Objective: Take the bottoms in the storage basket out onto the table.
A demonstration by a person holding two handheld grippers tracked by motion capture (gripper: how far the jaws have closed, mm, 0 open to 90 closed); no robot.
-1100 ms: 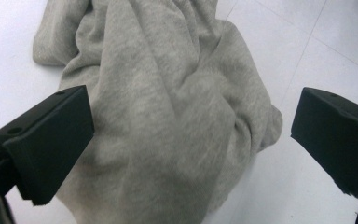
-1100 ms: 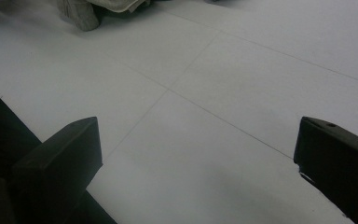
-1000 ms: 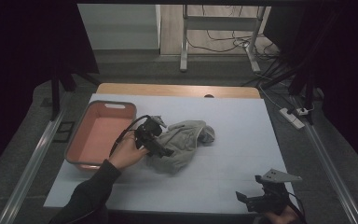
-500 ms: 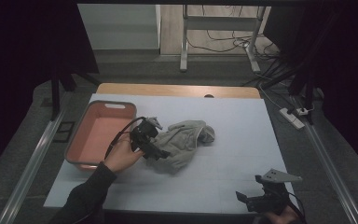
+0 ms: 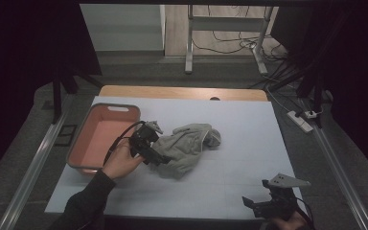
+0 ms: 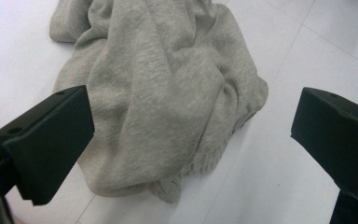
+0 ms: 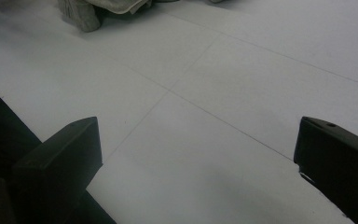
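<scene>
— Where is the garment?
— The grey sweatshirt [image 6: 168, 93] lies crumpled directly ahead of the left gripper [image 5: 146, 143], long axis running away from it. Jaws spread wide, holding nothing.
— The other tool?
— The right gripper [image 5: 268, 206] sits well apart, also wide open and empty.
— Surroundings?
— White table [image 5: 249, 124]; pink tub [image 5: 100, 139] just behind the left gripper; dark room.

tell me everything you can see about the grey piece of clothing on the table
The grey garment is a soft, fleecy knit, like a sweatshirt, lying crumpled in a loose heap on the white table, just right of the pink bin. Folds run along it, and a ribbed hem shows at its near edge. The left gripper is at its left edge with jaws wide open on either side of the cloth, not closed on it.
</scene>
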